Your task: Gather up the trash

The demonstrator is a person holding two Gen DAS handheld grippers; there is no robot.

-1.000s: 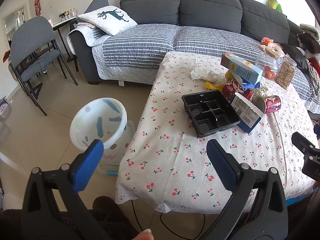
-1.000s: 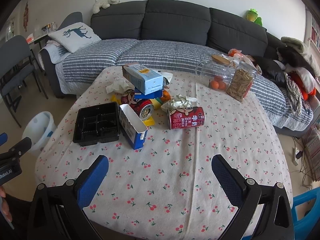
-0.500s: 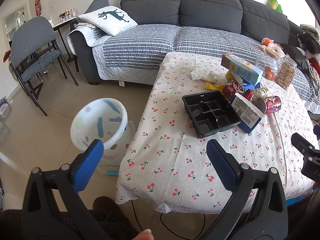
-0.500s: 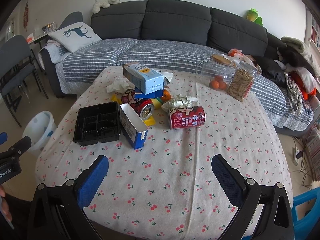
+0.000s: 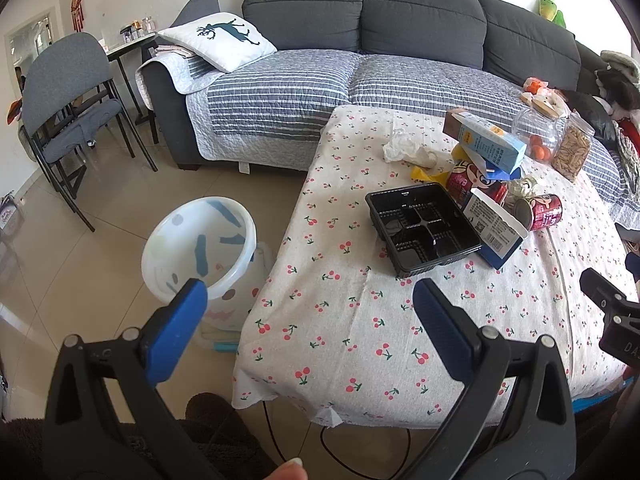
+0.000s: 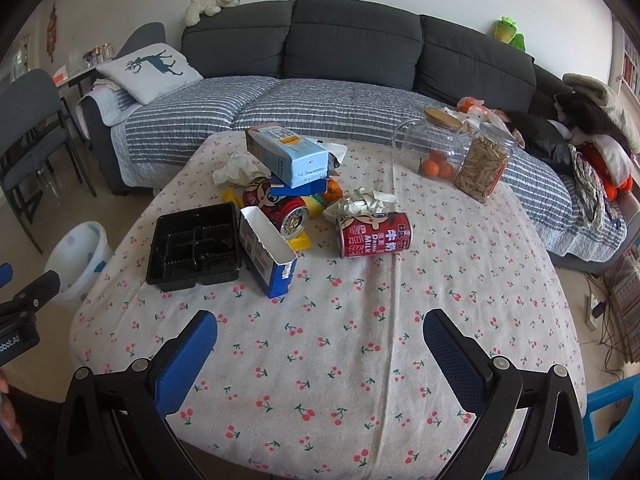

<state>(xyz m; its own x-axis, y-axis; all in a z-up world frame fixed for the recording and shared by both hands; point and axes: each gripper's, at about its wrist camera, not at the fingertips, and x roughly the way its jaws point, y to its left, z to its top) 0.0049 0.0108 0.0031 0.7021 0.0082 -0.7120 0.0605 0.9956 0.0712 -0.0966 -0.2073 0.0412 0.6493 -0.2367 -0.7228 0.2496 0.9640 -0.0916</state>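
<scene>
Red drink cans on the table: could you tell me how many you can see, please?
2. One red can lies on its side mid-table; another can lies under the stacked cartons. More may be hidden.

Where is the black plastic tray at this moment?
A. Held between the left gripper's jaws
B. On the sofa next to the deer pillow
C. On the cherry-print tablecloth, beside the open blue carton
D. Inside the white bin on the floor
C: the black plastic tray lies flat on the tablecloth right next to the open blue carton; both grippers are open and hold nothing.
</scene>
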